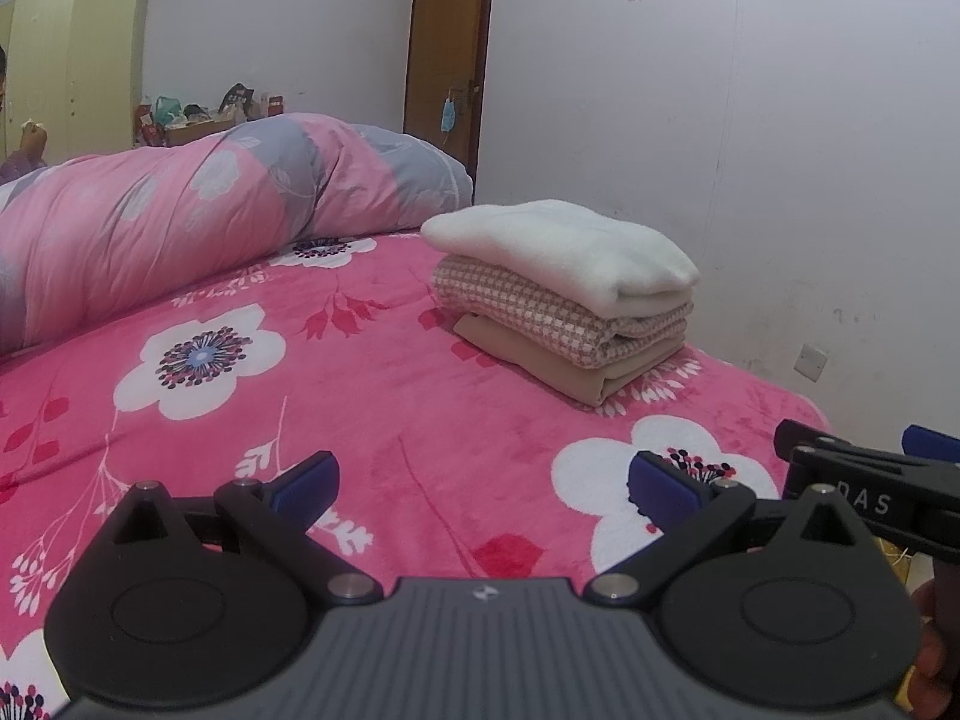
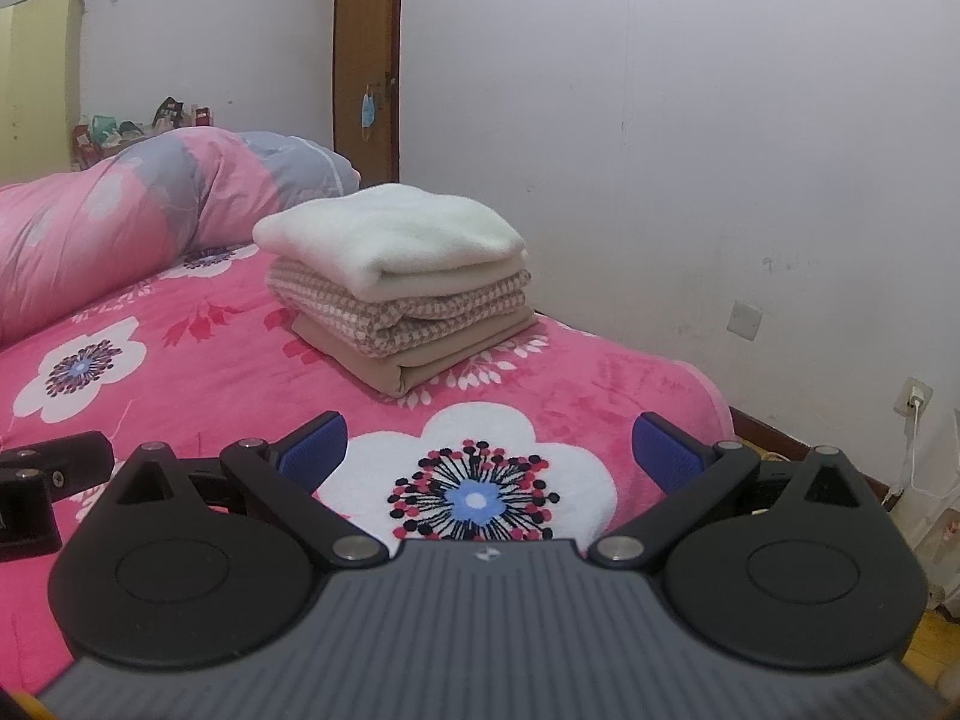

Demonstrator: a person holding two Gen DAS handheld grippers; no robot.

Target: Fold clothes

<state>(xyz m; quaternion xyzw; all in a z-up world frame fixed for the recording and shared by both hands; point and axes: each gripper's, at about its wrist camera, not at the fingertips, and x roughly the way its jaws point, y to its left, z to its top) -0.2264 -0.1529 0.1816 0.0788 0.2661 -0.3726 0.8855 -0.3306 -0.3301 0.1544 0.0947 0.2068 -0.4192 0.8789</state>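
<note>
Three folded clothes lie stacked on the pink flowered bed (image 1: pixel 372 396) near its far right corner: a white fleece piece (image 1: pixel 564 252) on top, a pink-and-white checked piece (image 1: pixel 540 312) in the middle, a tan piece (image 1: pixel 540 354) at the bottom. In the right wrist view the same stack shows as white (image 2: pixel 390 234), checked (image 2: pixel 408 312) and tan (image 2: pixel 414 348). My left gripper (image 1: pixel 483 483) hovers open over the blanket, short of the stack, nothing between its blue pads. My right gripper (image 2: pixel 489 450) is open too, over a white flower print, and holds nothing.
A rolled pink-and-grey quilt (image 1: pixel 198 210) lies along the bed's far side. A white wall (image 1: pixel 750 150) and brown door (image 1: pixel 447 54) stand behind the stack. The bed's right edge (image 2: pixel 714 396) drops to a wooden floor. A wardrobe (image 1: pixel 72 60) and a person's hand (image 1: pixel 30 135) are at far left.
</note>
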